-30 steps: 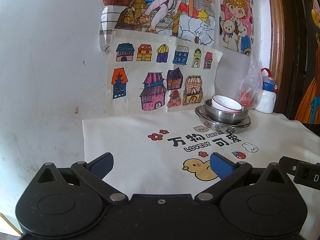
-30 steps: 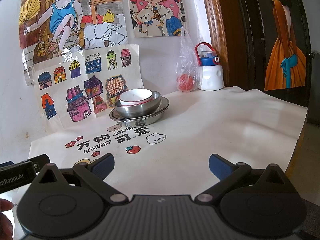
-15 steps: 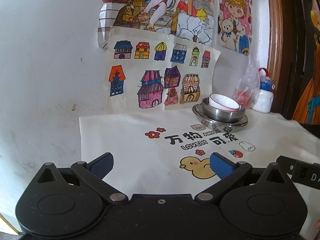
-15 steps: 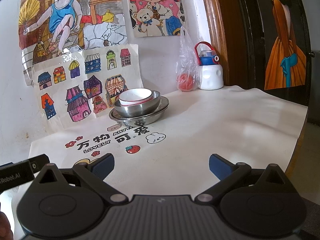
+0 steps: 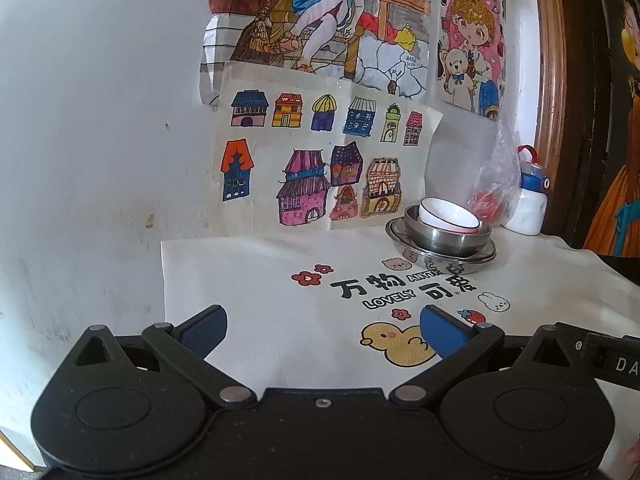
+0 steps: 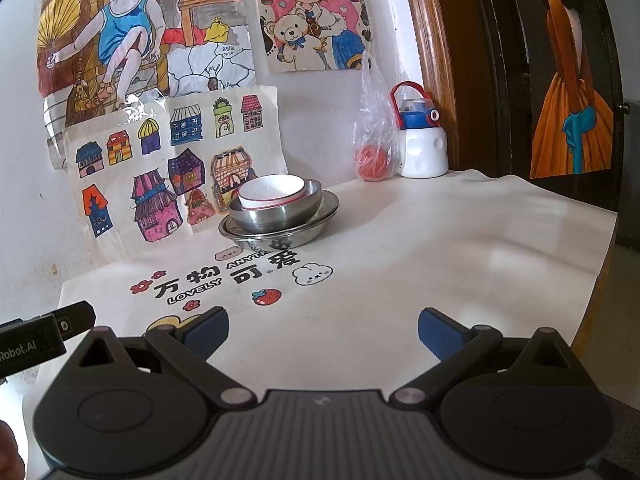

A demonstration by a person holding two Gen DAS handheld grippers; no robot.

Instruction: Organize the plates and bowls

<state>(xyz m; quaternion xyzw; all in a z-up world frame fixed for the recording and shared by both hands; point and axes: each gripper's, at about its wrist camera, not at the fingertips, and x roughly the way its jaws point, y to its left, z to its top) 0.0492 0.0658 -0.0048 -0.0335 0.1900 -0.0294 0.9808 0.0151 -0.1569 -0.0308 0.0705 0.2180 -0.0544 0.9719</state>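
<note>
Both tools (image 5: 323,330) (image 6: 323,330) gape, well short of stacked bowls (image 6: 276,208).

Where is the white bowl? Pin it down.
The white bowl sits nested in the steel bowl on the steel plate, centre of the right wrist view, before the house drawings.
</note>
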